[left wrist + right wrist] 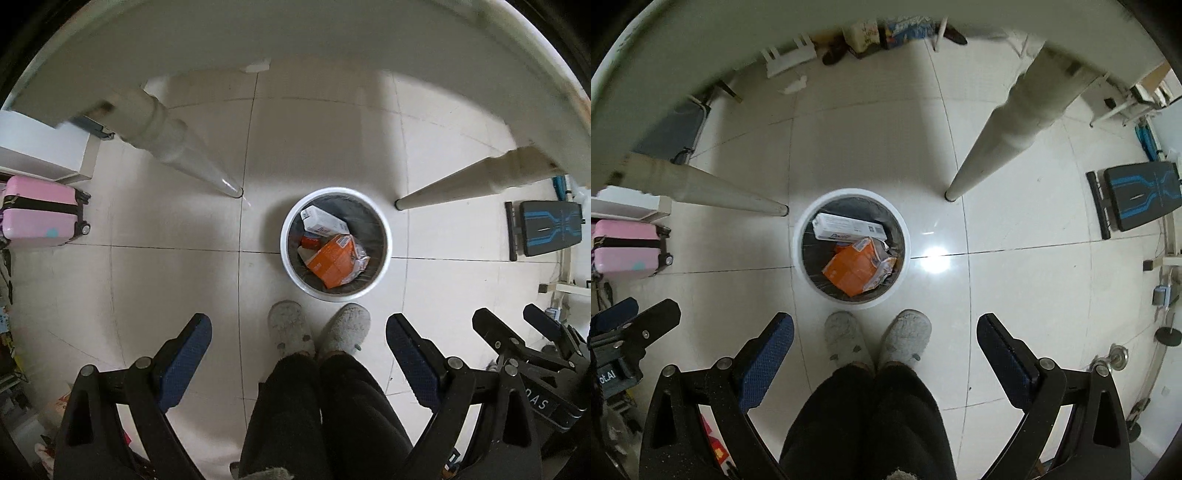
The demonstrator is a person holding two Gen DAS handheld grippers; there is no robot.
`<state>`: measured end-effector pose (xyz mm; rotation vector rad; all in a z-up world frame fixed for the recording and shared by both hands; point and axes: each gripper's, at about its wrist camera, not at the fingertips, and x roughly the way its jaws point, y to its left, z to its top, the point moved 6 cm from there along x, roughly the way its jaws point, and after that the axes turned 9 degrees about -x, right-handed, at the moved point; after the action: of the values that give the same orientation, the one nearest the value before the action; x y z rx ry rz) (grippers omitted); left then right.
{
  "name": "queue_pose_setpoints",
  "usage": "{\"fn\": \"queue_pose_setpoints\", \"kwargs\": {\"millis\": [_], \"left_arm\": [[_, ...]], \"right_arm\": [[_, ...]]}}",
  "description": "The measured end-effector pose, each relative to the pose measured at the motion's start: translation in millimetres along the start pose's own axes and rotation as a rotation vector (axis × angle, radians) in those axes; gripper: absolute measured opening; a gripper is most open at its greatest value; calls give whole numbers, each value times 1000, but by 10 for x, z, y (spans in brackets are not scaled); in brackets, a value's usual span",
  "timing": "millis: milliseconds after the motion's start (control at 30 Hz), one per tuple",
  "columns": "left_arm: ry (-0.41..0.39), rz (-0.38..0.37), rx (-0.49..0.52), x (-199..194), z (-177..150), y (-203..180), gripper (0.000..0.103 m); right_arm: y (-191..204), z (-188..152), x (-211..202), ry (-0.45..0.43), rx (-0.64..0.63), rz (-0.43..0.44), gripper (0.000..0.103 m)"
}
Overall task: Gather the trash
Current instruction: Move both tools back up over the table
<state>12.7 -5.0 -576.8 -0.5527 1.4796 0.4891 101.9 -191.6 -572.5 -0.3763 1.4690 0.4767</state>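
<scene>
You stand on a pale tiled floor (166,280) with dark grout lines, both claws pointing down at it. Ahead of each claw the white table (295,40) arcs across the top, its tapered legs (192,158) coming down to the floor on either side of the bin (382,258). Off to the left of the claws a pink suitcase (40,210) stands by the wall, and far right lies a black and blue board (546,232).

The bin sits on the floor just ahead of your grey slippers (317,332), which show between the fingers of each claw. It is white with a dark liner, and it holds an orange box (328,262), a white box (323,221) and a crumpled wrapper (360,258).

Your left claw (299,350) is spread wide, its blue pads (184,365) well apart, holding nothing and touching nothing. Your right claw (884,350) is spread just as wide and is bare too. In the left view, the right claw's tips show at the far right edge; in the right view, the left claw's tips show at the far left edge
</scene>
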Motion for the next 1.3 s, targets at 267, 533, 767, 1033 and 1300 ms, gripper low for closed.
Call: {"fn": "queue_pose_setpoints", "kwargs": {"millis": [267,533,767,1033,1300], "left_arm": [[-38,-36,26,-815,-134,-23,97],[-110,-85,61,-1575,-125,-38,97],[-264,-95,14,-2151,435,-49,102],[-401,26,-107,-2357,1439,-73,102],[-265,148,-336,-1669,2438,-183,102]], "right_arm": [[96,-170,-1031,-22,9,23,100],[243,-211,-2046,-73,41,57,100],[283,207,-2672,-151,107,121,100],[32,1687,-2863,-198,85,108,100],[-524,3569,-1987,-91,-6,17,100]]}}
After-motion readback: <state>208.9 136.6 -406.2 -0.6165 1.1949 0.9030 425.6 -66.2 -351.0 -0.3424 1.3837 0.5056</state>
